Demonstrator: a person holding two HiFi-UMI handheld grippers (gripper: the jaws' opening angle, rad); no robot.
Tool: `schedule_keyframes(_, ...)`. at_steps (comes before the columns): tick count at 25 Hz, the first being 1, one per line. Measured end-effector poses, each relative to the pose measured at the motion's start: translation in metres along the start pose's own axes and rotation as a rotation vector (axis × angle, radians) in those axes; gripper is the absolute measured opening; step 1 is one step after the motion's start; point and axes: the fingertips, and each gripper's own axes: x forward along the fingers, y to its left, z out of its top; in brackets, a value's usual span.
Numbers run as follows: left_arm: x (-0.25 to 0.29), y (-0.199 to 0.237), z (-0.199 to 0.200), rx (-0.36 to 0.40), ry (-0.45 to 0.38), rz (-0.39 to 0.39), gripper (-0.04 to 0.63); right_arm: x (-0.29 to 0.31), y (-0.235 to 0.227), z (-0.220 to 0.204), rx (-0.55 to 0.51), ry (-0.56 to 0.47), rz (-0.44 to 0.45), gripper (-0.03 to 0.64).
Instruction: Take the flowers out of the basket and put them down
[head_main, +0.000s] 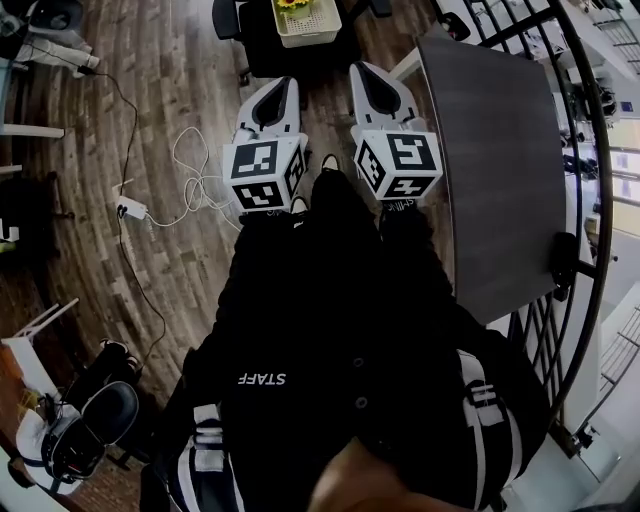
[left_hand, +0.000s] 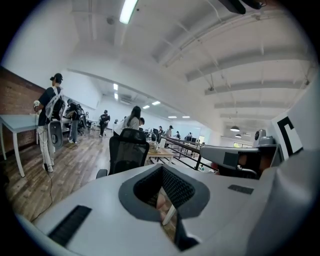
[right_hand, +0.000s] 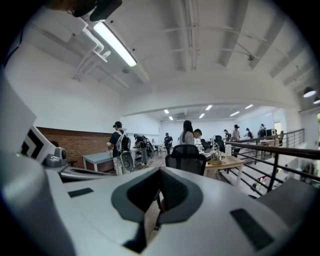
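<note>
Two hand-held grippers point forward side by side above the wooden floor. The left hand-held gripper and the right hand-held gripper are both clenched with nothing between their jaws. Well ahead of them, the yellow flowers sit inside the pale basket, which rests on a dark seat just left of the grey bench.
</note>
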Motion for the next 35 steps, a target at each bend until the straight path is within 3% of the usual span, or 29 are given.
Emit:
schedule_keyframes(9,0.074,0.042,-0.009,-0.022,0.046,0.053,-0.003,0.087,-0.036,-0.014,0.031,0.033,0.041,0.012)
schedule_keyframes(16,0.184,0.071,0.026,-0.01,0.005,0.066,-0.003,0.187,-0.085,0.001,-0.016,0.053,0.091,0.012)
schedule_keyframes(25,0.303,0.105,0.038,-0.053,0.04,0.136,-0.003,0.289,-0.158,0.009,-0.021,0.086,0.136,0.012)
schedule_keyframes(35,0.363,0.153,0.026,-0.081,0.089,0.221,-0.003,0.363,-0.184,-0.018,0.008,0.136,0.166,0.012)
